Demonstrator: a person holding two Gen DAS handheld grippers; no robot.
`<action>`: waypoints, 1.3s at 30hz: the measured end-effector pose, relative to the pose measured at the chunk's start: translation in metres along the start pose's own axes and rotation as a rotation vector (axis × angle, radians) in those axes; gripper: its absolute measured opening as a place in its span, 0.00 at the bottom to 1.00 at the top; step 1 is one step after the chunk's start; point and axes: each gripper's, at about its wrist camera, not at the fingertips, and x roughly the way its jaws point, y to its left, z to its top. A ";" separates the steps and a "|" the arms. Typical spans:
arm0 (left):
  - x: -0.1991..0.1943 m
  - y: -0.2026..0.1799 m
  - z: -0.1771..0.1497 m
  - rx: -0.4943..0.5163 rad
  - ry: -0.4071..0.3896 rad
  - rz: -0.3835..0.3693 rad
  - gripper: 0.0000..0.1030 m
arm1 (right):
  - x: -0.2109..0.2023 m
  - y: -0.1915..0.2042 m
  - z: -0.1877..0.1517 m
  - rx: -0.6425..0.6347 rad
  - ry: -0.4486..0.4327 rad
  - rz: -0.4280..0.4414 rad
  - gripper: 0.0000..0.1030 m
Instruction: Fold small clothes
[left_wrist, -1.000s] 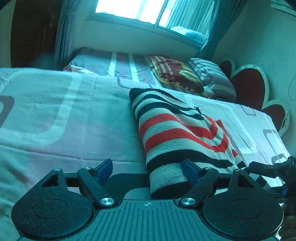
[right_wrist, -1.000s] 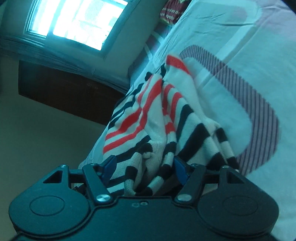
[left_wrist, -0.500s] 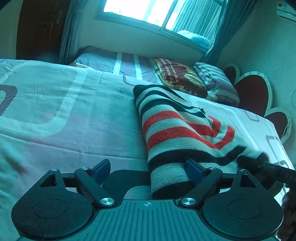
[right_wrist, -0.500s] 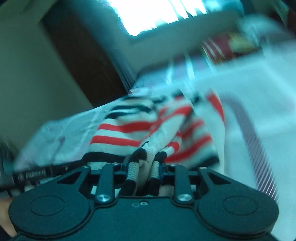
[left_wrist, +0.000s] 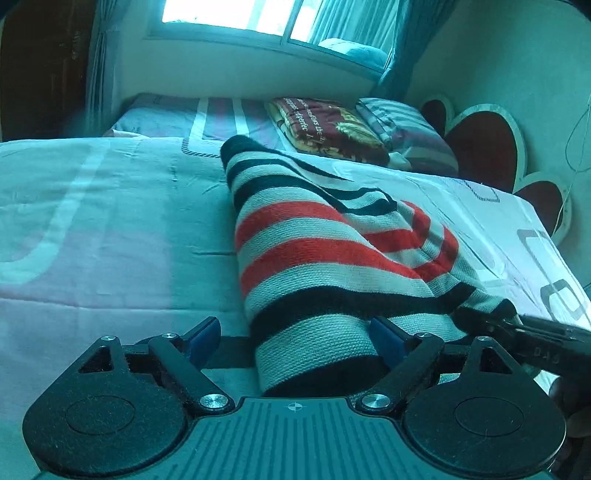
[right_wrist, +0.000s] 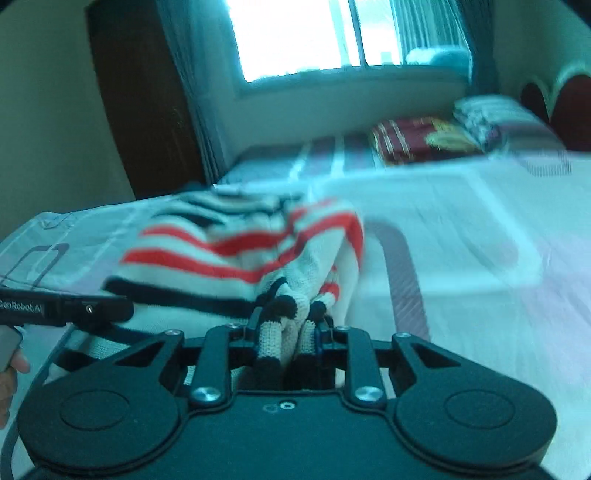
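Striped knit garment (left_wrist: 317, 266) laid lengthwise on bed (left_wrist: 110, 229), near hem bunched between pads of left hand-held gripper (left_wrist: 293, 334). Left fingers (left_wrist: 203, 332) spread wide, low and level over bed, hem straddled but not pinched; judged staged to pin or take corner. Right hand-held gripper (right_wrist: 286, 332) clamped narrow on gathered fold of same garment, cloth drawn taut from it; judged lifted to carry edge over for fold. Right view blurred. Pillows (left_wrist: 332, 125) well apart at headboard.

The left tool (right_wrist: 62, 308) reads "GenRobot.AI" (white lettering).
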 end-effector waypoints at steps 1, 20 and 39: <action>0.000 0.001 0.001 -0.001 0.005 -0.003 0.85 | -0.002 -0.004 0.001 0.043 0.001 0.016 0.25; 0.037 0.037 0.058 -0.027 0.048 -0.001 0.85 | 0.053 -0.069 0.066 0.173 -0.038 0.168 0.10; -0.020 0.030 0.011 -0.025 -0.024 -0.088 0.85 | -0.053 -0.045 0.016 0.187 -0.053 0.147 0.36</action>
